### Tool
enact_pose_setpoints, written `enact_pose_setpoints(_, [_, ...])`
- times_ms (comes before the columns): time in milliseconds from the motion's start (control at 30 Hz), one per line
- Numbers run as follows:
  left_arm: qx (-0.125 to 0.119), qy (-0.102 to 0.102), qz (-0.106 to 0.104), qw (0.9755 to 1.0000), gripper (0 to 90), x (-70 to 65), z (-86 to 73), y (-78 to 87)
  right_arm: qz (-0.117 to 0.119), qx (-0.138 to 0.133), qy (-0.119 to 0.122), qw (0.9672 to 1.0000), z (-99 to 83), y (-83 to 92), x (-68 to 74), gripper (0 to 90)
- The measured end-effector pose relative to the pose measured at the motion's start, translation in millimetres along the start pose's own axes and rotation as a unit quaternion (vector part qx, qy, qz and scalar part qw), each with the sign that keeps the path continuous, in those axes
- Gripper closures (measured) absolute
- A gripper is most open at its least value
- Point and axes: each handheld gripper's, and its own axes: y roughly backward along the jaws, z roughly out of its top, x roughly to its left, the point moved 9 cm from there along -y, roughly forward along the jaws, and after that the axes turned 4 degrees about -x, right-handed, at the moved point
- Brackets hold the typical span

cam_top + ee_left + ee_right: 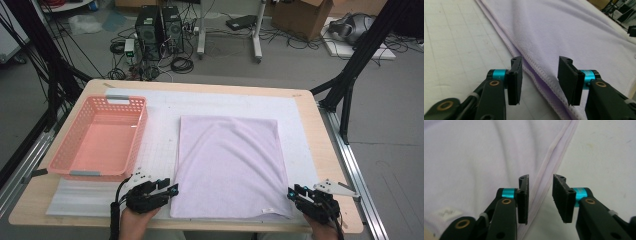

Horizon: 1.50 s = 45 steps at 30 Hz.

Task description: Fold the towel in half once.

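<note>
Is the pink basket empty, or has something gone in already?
Empty. The pink basket shows its bare floor in the high view; the lilac towel lies spread flat on the table beside it.

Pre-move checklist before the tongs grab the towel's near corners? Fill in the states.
1. Towel lies flat on the mat, folded double at its edges: ok.
2. Left tongs at the near left corner, jaws apart with the hem between them, pads not pressing: ok.
3. Right tongs at the near right corner, jaws apart over the edge seam: ok.
4. Both layers of the edge inside each pair of jaws: cannot tell.
5. Label on the near edge, away from both tongs: ok.
6. Pink basket stands off to the left, apart from the towel: ok.
</note>
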Motion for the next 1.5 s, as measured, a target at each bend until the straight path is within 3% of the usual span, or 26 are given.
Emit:
enact_pose_setpoints(100, [0.024, -0.001, -0.009, 0.9997, 51.6, -4.7, -8.0, -4.2, 0.012, 0.027, -0.014, 0.9995, -4.4, -12.8, 1.0, 57.0])
enact_pose_setpoints(167, [0.022, -0.006, -0.01, 0.9997, 50.8, -8.7, -9.6, -4.9, -0.005, 0.025, 0.006, 0.9997, -6.1, -16.5, 3.2, 62.4])
enact_pose_setpoints(200, [0.025, -0.012, -0.005, 0.9996, 55.7, -10.3, -11.4, -5.5, -0.011, 0.028, 0.016, 0.9994, -6.5, -15.9, 2.7, 73.9])
enact_pose_setpoints(233, [0.025, -0.029, 0.012, 0.9992, 67.0, -10.2, -13.0, -5.8, 0.009, 0.031, 0.012, 0.9994, -7.0, -14.9, 4.8, 85.6])
enact_pose_setpoints(267, [0.028, -0.037, 0.019, 0.9988, 77.3, -9.3, -13.7, -5.7, 0.013, 0.031, 0.007, 0.9994, -7.3, -14.8, 4.9, 86.1])
enact_pose_setpoints(300, [0.033, -0.018, 0.012, 0.9992, 84.4, -9.4, -14.0, -5.3, 0.01, 0.032, 0.007, 0.9994, -7.3, -14.5, 5.5, 86.8])
enact_pose_setpoints(333, [0.035, -0.009, 0.01, 0.9993, 85.2, -9.3, -13.8, -4.7, 0.01, 0.031, 0.013, 0.9994, -7.1, -14.1, 5.4, 87.1])
enact_pose_setpoints(400, [0.036, -0.01, 0.011, 0.9992, 86.0, -10.3, -15.0, -0.8, 0.01, 0.035, 0.013, 0.9993, -8.1, -10.0, 5.2, 87.4])
enact_pose_setpoints(500, [0.039, 0.0, -0.008, 0.9992, 86.1, -15.7, -20.4, 10.0, 0.019, 0.034, 0.01, 0.9992, -11.9, 3.1, 4.3, 87.5])
enact_pose_setpoints(667, [0.042, -0.002, -0.032, 0.9986, 85.6, -28.4, -31.2, 30.0, 0.032, 0.038, 0.018, 0.9986, -23.8, 27.6, 12.8, 87.4])
enact_pose_setpoints(733, [0.028, -0.018, -0.035, 0.9988, 80.0, -30.2, -27.8, 31.8, 0.035, 0.043, 0.019, 0.9983, -27.1, 31.8, 14.5, 86.7])
enact_pose_setpoints(800, [0.008, -0.029, -0.035, 0.999, 55.7, -26.8, -15.3, 27.4, 0.036, 0.049, 0.019, 0.998, -27.5, 29.7, 13.1, 73.5])
enact_pose_setpoints(833, [0.002, -0.03, -0.034, 0.9989, 54.7, -24.5, -8.4, 24.4, 0.027, 0.044, 0.019, 0.9985, -24.8, 28.0, 10.7, 69.0])
enact_pose_setpoints(933, [-0.019, -0.048, -0.032, 0.9981, 52.0, -17.4, 12.7, 10.1, 0.026, 0.024, 0.028, 0.999, -13.8, 23.3, 7.7, 67.1])
enact_pose_setpoints(1000, [-0.016, -0.052, -0.028, 0.9981, 48.9, -11.7, 23.1, -1.6, 0.023, 0.012, 0.034, 0.9991, -6.4, 20.4, 5.8, 66.1])
enact_pose_setpoints(1067, [-0.015, -0.066, -0.025, 0.9974, 49.1, -5.8, 32.0, -13.4, 0.023, 0.0, 0.039, 0.999, 0.7, 16.6, 2.2, 66.1])
enact_pose_setpoints(1200, [-0.004, -0.044, -0.022, 0.9988, 50.3, 8.6, 43.1, -36.1, 0.025, -0.008, 0.035, 0.999, 9.0, 6.7, -3.6, 66.3])
enact_pose_setpoints(1367, [0.024, -0.043, 0.009, 0.9988, 53.7, 26.5, 42.1, -58.1, 0.031, 0.0, 0.041, 0.9987, 8.8, -0.2, -3.6, 65.3])
enact_pose_setpoints(1500, [0.025, -0.045, 0.029, 0.9983, 60.7, 33.3, 47.1, -68.9, 0.032, 0.004, 0.041, 0.9986, 7.1, -2.5, -5.4, 64.5])
